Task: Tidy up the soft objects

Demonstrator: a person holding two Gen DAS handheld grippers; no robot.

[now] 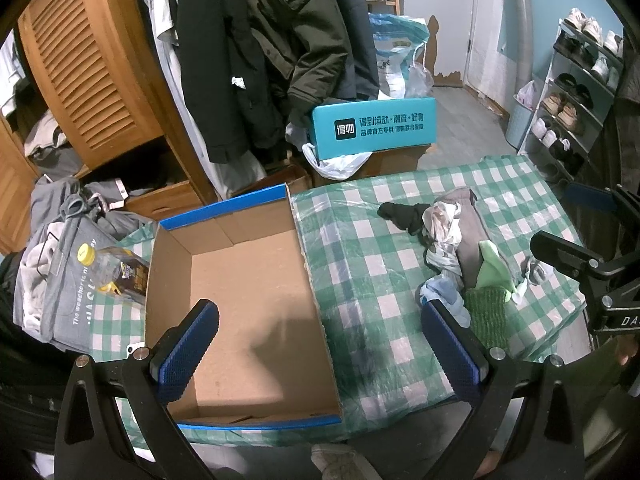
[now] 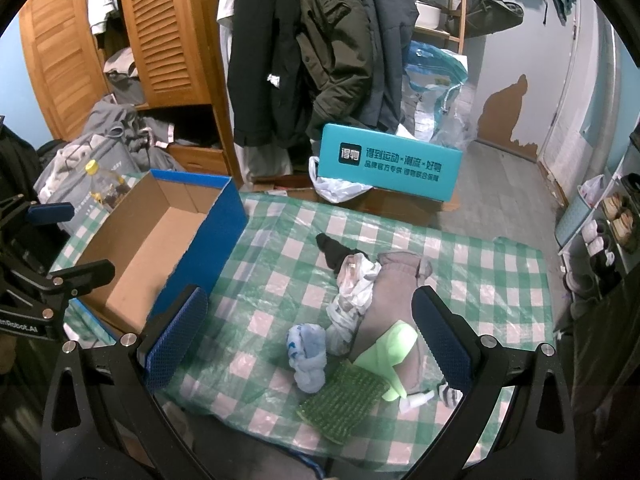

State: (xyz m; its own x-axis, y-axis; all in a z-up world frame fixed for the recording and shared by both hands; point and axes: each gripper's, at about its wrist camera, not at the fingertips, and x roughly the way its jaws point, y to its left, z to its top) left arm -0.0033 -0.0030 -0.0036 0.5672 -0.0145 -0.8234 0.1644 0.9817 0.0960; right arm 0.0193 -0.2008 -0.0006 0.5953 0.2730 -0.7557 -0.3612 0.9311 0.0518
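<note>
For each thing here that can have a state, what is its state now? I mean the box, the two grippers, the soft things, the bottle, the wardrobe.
Cardboard box: open, empty.
Left gripper: open, holding nothing, over the box edge.
Right gripper: open, holding nothing, above the pile.
Soft pile: loose on the checked tablecloth, none boxed.
Green scrub pad: lying flat.
Light blue sock: crumpled.
Bottle: capped, upright.
Wardrobe door: open.
</note>
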